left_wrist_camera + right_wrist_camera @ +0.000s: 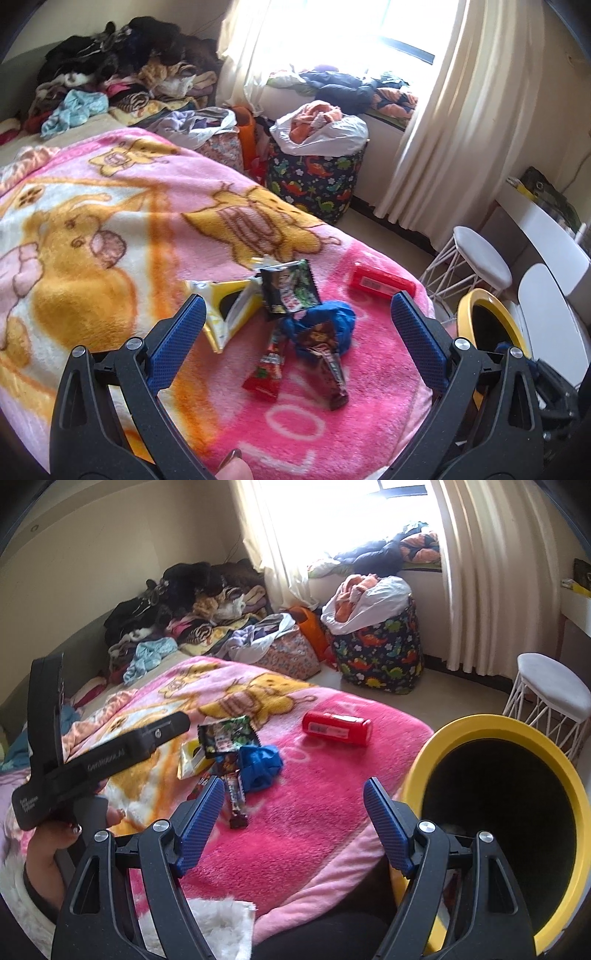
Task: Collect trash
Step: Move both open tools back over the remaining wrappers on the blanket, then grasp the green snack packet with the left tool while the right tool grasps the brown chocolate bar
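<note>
1. Left wrist view: the left claw (297, 308) is hanging wide open with nothing in it, above wrappers (290, 291) and a blue bag (332, 321) lying mid-frame on the pink blanket (110, 221).
2. A red container (380, 282) is lying right of centre.
3. Right wrist view: the right claw (293, 794) is gaping wide, empty, beside the yellow bin (565, 775) at lower right.

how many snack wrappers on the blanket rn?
4: yellow wrapper leftmost, black-green wrapper beside it, red wrapper and dark brown wrapper nearest, by the blue bag. More may hide underneath.
</note>
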The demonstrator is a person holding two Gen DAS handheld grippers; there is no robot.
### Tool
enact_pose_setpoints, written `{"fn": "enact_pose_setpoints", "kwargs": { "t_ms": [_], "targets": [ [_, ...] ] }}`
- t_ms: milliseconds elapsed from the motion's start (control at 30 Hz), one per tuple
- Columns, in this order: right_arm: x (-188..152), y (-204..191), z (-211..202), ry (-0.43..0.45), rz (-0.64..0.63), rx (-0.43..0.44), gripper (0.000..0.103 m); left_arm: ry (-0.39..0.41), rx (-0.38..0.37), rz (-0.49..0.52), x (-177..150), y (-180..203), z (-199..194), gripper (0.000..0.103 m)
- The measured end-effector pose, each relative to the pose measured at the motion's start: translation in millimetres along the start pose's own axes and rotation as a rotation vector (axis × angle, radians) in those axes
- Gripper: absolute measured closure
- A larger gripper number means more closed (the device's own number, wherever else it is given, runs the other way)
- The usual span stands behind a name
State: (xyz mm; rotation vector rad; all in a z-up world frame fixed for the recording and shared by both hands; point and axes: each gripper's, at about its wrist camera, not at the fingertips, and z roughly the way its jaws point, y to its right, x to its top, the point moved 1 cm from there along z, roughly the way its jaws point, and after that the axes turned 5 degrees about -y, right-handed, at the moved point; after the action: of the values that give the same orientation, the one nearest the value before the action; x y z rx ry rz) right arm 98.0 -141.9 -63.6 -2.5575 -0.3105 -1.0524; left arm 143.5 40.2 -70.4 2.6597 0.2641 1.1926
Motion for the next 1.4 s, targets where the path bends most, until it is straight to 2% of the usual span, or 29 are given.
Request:
{"fn": "enact_pose_setpoints", "kwargs": {
  "t_ms": [133,300,500,733,800,1033,1133,1200,1233,1300,1400],
  "targets": [
    [-1.5,-8.4,12.2,-0.029,-0.025,0.020,0.028,-0.011,-0.003,-0.032,2.3,-11.9,5.0,0.013],
    [-0.7,-17.5,31.6,-0.080,-0.050,0.047,0.035,-0.034,-0.019,-0.063,4.7,-22.7,13.2,0.036],
    [-1.2,-27.1,56.1,-0.145,-0.055,0.090,0.039,-0.065,-0.048,-0.076,4.1,-28.3,24.2,0.051],
    [-0.1,-34.2,84.5,-0.227,-0.057,0.123,0.049,-0.099,-0.073,-0.067,6.0,-25.5,38.7,0.059],
    [0.5,-33.4,93.3,-0.258,-0.047,0.124,0.056,-0.114,-0.066,-0.064,6.9,-24.4,44.6,0.061],
    [0.3,-37.8,111.2,-0.313,-0.043,0.148,0.060,-0.141,-0.061,-0.068,8.3,-23.9,57.6,0.064],
    [0.4,-41.7,117.6,-0.333,-0.051,0.154,0.068,-0.151,-0.053,-0.071,8.6,-24.8,62.1,0.069],
    [-0.6,-42.6,121.7,-0.349,-0.053,0.158,0.082,-0.156,-0.053,-0.075,8.8,-25.2,64.4,0.071],
    [-1.1,-42.3,122.2,-0.352,-0.053,0.163,0.086,-0.159,-0.057,-0.079,8.6,-25.5,65.3,0.073],
    [-0.3,-42.0,120.1,-0.340,-0.053,0.167,0.086,-0.164,-0.063,-0.080,8.1,-25.6,66.1,0.085],
    [0.1,-42.6,113.0,-0.312,-0.061,0.167,0.086,-0.166,-0.076,-0.071,6.1,-22.6,63.5,0.094]
  ]
}}
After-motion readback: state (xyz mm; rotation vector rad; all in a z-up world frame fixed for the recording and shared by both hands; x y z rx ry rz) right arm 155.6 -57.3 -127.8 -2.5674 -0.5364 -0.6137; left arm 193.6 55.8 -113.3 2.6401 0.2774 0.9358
